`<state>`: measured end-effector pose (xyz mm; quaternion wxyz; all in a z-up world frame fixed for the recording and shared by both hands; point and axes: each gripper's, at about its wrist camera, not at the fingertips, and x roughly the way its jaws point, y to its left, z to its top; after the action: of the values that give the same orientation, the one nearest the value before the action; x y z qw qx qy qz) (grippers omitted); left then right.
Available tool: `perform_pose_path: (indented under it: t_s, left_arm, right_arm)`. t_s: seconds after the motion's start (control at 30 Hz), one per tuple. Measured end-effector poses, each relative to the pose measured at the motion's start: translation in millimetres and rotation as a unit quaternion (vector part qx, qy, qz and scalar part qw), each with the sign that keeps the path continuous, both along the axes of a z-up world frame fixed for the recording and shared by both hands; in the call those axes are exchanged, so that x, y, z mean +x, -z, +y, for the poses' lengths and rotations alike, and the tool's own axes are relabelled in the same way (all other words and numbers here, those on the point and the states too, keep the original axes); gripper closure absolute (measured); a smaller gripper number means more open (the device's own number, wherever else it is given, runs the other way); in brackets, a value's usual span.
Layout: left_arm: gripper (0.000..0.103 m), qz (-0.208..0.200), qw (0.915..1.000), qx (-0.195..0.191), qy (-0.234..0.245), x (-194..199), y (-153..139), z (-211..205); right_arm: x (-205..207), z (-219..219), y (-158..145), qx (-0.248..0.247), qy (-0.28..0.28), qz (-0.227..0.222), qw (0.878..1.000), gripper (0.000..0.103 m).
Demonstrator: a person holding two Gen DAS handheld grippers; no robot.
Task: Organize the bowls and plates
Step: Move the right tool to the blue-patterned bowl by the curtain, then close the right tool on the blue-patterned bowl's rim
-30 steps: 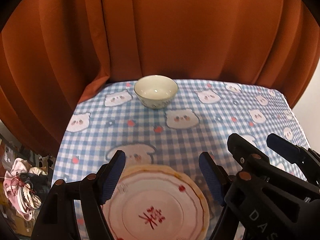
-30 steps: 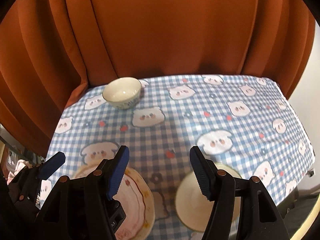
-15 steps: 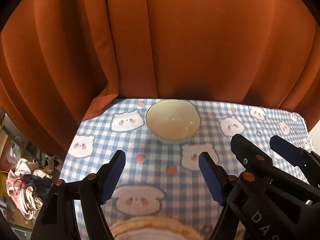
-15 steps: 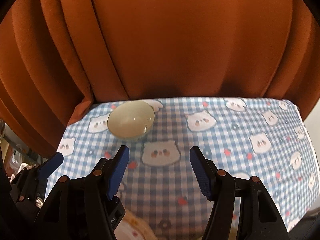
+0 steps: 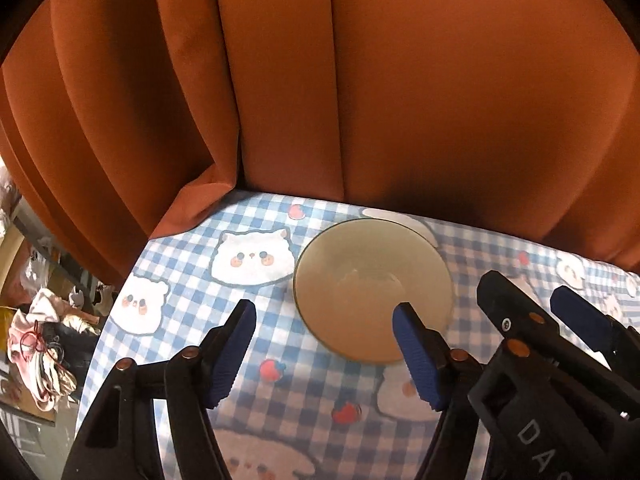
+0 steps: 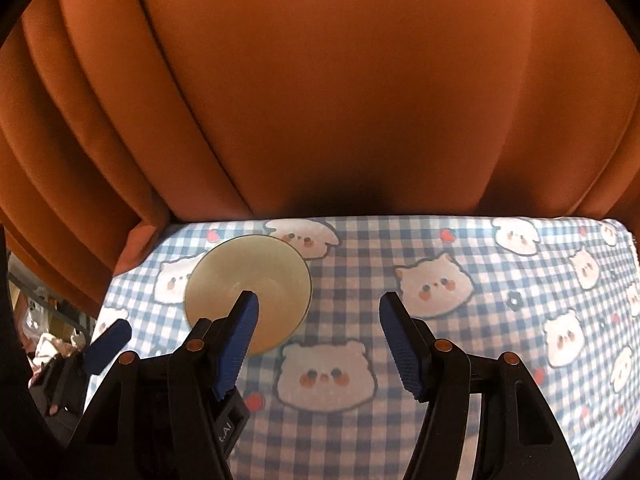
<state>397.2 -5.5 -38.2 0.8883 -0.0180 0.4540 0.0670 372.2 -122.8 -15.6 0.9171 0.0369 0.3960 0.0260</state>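
Observation:
A cream bowl stands upright and empty near the table's far left corner; it also shows in the right wrist view. My left gripper is open and empty, hovering just short of the bowl, with its right finger over the bowl's near right rim. My right gripper is open and empty, to the right of the bowl, its left finger over the bowl's near rim. The right gripper's fingers show at the right of the left wrist view. No plates are in view now.
The table carries a blue checked cloth with bear faces. An orange curtain hangs close behind the table's far edge. Clutter lies on the floor past the table's left edge.
Both grippers have moved forward toward the bowl, which now looms large. The two plates near the front have dropped out of view. Both grippers stay open.

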Motion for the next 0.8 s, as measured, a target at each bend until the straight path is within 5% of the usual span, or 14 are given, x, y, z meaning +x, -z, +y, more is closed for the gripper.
perform_pose_path:
  t_s: [0.3, 0.47, 0.67, 0.8]
  left_arm:
    - [0.045, 0.021, 0.9997, 0.011, -0.009, 34, 31, 6]
    - [0.05, 0.031, 0.9994, 0.009, -0.015, 43, 47, 13]
    - [0.074, 0.046, 0.9987, 0.011, -0.017, 48, 59, 14]
    - [0.083, 0.049, 0.9985, 0.016, -0.021, 50, 63, 13]
  right_arm:
    - [50, 9, 37, 0.011, -0.012, 0.025, 1.0, 0.037]
    - [64, 17, 56, 0.012, -0.022, 0.042, 0.999, 0.054]
    - [73, 17, 72, 0.018, -0.029, 0.059, 0.998, 0.081]
    - [78, 17, 79, 0.013, -0.033, 0.064, 0.997, 0.089]
